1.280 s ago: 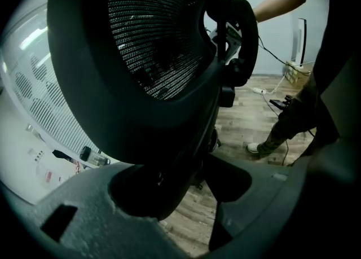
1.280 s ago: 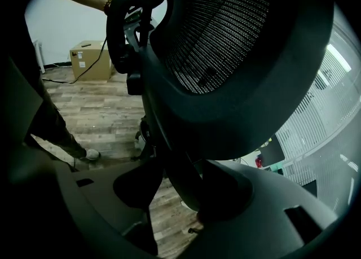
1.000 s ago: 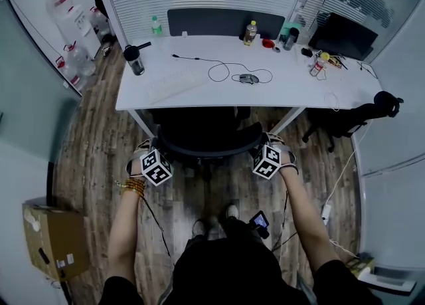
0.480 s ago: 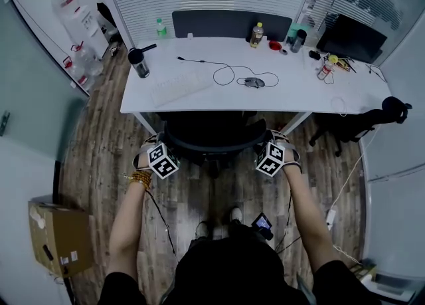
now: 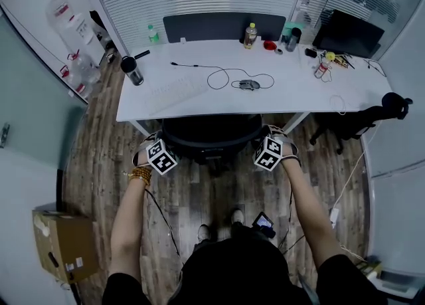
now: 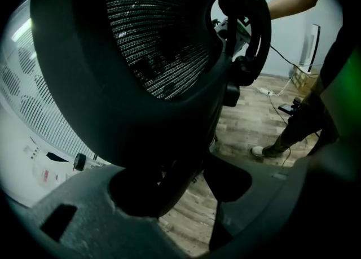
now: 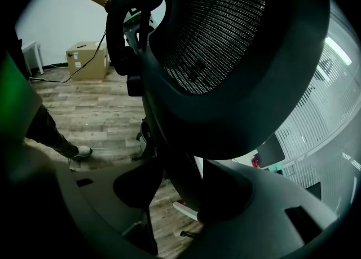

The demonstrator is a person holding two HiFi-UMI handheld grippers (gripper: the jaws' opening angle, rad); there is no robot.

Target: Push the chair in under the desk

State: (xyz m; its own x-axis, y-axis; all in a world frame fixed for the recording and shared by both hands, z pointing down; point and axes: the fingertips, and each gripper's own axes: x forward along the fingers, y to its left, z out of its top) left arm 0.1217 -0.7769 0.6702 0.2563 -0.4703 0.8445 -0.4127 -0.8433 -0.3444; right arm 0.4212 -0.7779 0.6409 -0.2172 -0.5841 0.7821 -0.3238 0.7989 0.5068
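The office chair (image 5: 211, 139) is sitting with its seat tucked under the white bench (image 5: 299, 98). Only its dark curved backrest is showing past the bench's near edge, and the person is standing behind it with a gripper at each end of that backrest.

The left gripper (image 6: 189, 198) is holding its jaws apart around the left rim of the mesh backrest (image 6: 158, 32). The black rim is running down between the two jaws, close against the jaw on the left of that view. A strip of wood floor (image 6: 189, 218) is showing between the rim and the other jaw.

The right gripper (image 7: 179, 201) is mirroring this: its jaws are parted, the backrest's right rim is passing between them, and floorboards are showing in the gap beside it. Whether any jaw is actually pressing on the rim is hard to judge in these dark close views, though neither pair looks clamped.

Ahead of both pairs of jaws, beyond the backrest, the bench is carrying a pale keyboard (image 5: 174, 90) and a mouse (image 5: 249, 85) on a looping cable (image 5: 216, 74). A dark flask (image 5: 131, 69) is standing toward the left jaws' side and a bottle (image 5: 250, 34) at the far edge. Well behind the left jaws, a cardboard box (image 5: 63, 244) is resting on the floor.
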